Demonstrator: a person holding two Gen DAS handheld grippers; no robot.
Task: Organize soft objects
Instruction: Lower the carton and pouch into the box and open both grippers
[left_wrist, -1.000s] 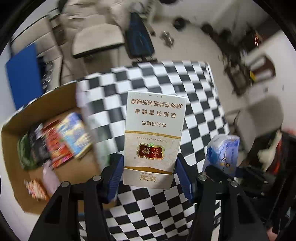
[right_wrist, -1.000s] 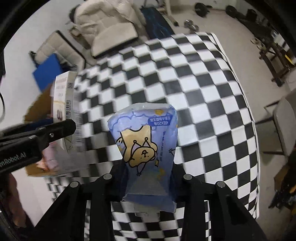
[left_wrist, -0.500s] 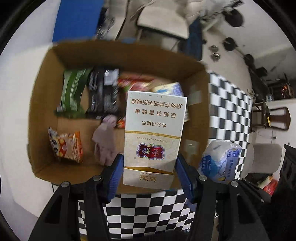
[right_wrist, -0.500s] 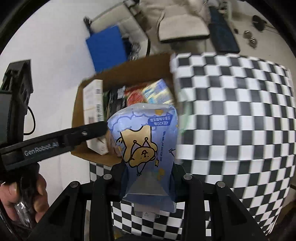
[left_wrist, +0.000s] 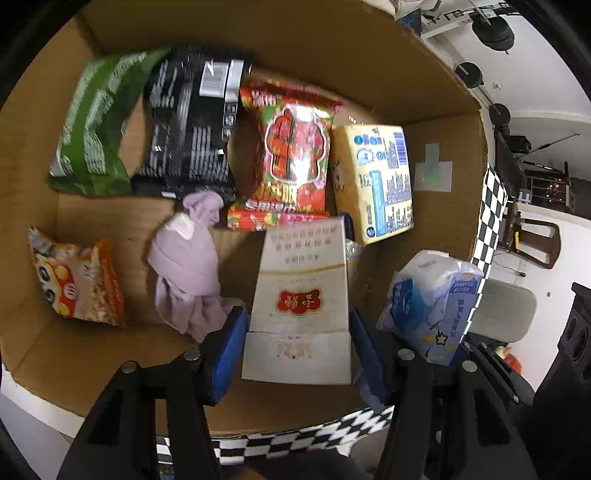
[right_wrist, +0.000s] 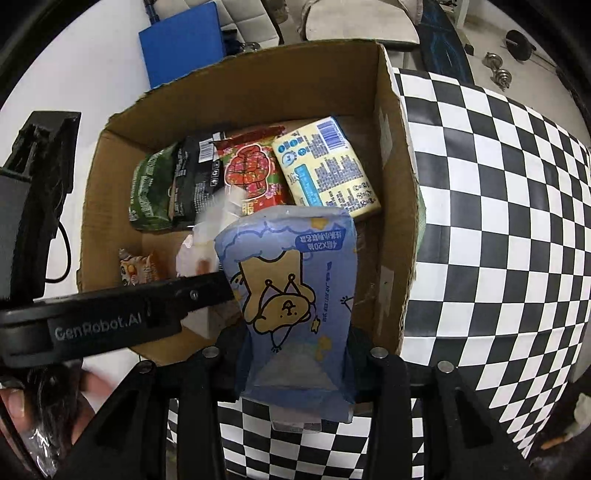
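A white carton with a red emblem (left_wrist: 301, 288) stands between the blue pads of my left gripper (left_wrist: 297, 332), which is shut on it and points down into an open cardboard box (left_wrist: 277, 44). My right gripper (right_wrist: 295, 354) has a soft blue tissue pack with a bear print (right_wrist: 291, 291) between its jaws. Those jaws are opening, and the pack still touches both pads. The pack hangs over the box's near right corner (right_wrist: 391, 258). In the left wrist view the same pack (left_wrist: 432, 306) sits just right of the carton. One black finger of the left gripper (right_wrist: 129, 317) crosses the right wrist view.
On the box floor lie a green bag (left_wrist: 92, 136), a black bag (left_wrist: 188, 129), a red snack pack (left_wrist: 291, 155), a yellow tissue pack (left_wrist: 376, 177), a lilac cloth (left_wrist: 188, 262) and an orange snack bag (left_wrist: 77, 280). The checkered table (right_wrist: 498, 221) lies to the right. A hand (right_wrist: 14, 406) shows at lower left.
Both grippers moved from over the checkered table to over the cardboard box and sank toward it. The carton now tilts forward into the box. The tissue pack looks wider at its base.
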